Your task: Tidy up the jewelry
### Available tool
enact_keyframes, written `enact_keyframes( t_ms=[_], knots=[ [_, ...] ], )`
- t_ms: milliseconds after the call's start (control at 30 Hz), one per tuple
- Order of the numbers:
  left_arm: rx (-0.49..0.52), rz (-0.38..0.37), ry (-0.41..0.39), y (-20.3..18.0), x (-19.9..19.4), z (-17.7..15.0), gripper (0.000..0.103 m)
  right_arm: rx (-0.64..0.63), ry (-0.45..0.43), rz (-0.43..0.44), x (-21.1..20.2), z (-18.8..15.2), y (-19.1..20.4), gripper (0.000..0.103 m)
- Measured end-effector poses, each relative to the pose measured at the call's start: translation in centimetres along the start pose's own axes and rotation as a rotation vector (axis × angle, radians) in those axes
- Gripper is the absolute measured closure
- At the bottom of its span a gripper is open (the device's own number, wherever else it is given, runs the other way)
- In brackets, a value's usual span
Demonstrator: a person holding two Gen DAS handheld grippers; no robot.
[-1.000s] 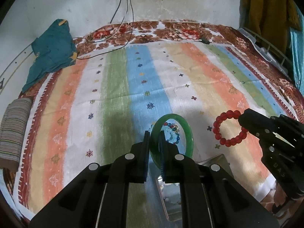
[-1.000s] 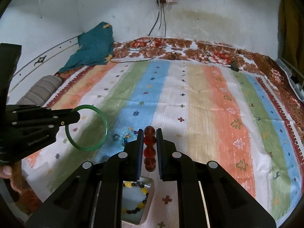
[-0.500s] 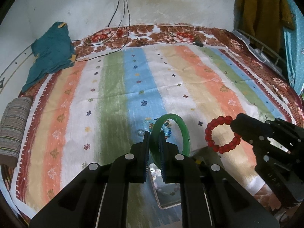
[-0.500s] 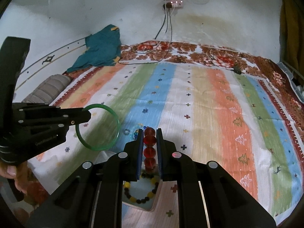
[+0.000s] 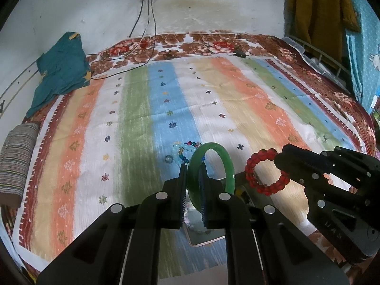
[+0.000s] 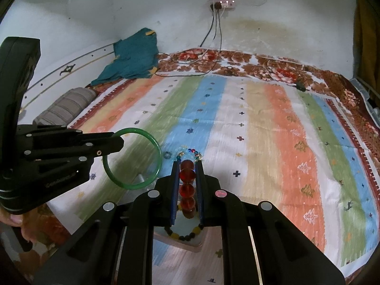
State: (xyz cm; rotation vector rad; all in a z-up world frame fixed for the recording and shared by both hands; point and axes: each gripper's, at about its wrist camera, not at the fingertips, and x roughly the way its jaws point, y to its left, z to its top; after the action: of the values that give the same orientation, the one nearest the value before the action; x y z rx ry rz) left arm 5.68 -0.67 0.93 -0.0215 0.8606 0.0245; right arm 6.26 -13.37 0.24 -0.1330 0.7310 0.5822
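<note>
Striped cloth [image 5: 237,109] in orange, green, blue and white covers the bed, with a teal garment [image 5: 60,71] bunched at its far left corner. Both grippers hang above its near edge. The left gripper [image 5: 192,173] has its fingers closed on the rim of a green bangle [image 5: 226,163], held upright off the cloth. The right gripper [image 6: 187,180] is clamped on a red bead bracelet [image 6: 187,190], a row of its beads showing between the fingers. Below them sits a small tray [image 6: 177,239], possibly mirrored, holding a yellow-and-dark bead bracelet [image 6: 190,234]. Just beyond on the blue stripe lie a multicoloured bead string [image 5: 187,146] and a small ring [image 5: 168,159].
</note>
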Motion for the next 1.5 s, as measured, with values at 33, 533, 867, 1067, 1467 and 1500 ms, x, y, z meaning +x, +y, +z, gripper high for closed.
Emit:
enact_keyframes(
  t_ms=[33,533,867,1067,1467,1500],
  knots=[
    [0.0,0.0,0.0,-0.1,-0.1,-0.1,0.093,0.0,0.004,0.004,-0.1,-0.2,0.0,0.089],
    [0.006,-0.036,0.031,-0.8,-0.5,-1.2,0.091,0.004,0.019,0.01,-0.4,-0.9,0.5,0.089],
    [-0.071,-0.002,0.02,1.2,-0.5,-0.7,0.066,0.007,0.046,-0.019,0.2,-0.7,-0.2,0.071],
    [-0.113,0.017,0.023,2.6,-0.1,-0.3,0.053,0.036,0.07,-0.02,1.3,-0.4,-1.1,0.058],
    [-0.156,0.043,0.076,4.3,2.3,0.9,0.041,0.104,0.125,0.018,4.2,0.8,-2.6,0.04],
    [-0.155,0.05,0.08,4.3,2.5,1.0,0.04,0.103,0.132,0.018,4.5,1.0,-2.7,0.039]
  ],
)
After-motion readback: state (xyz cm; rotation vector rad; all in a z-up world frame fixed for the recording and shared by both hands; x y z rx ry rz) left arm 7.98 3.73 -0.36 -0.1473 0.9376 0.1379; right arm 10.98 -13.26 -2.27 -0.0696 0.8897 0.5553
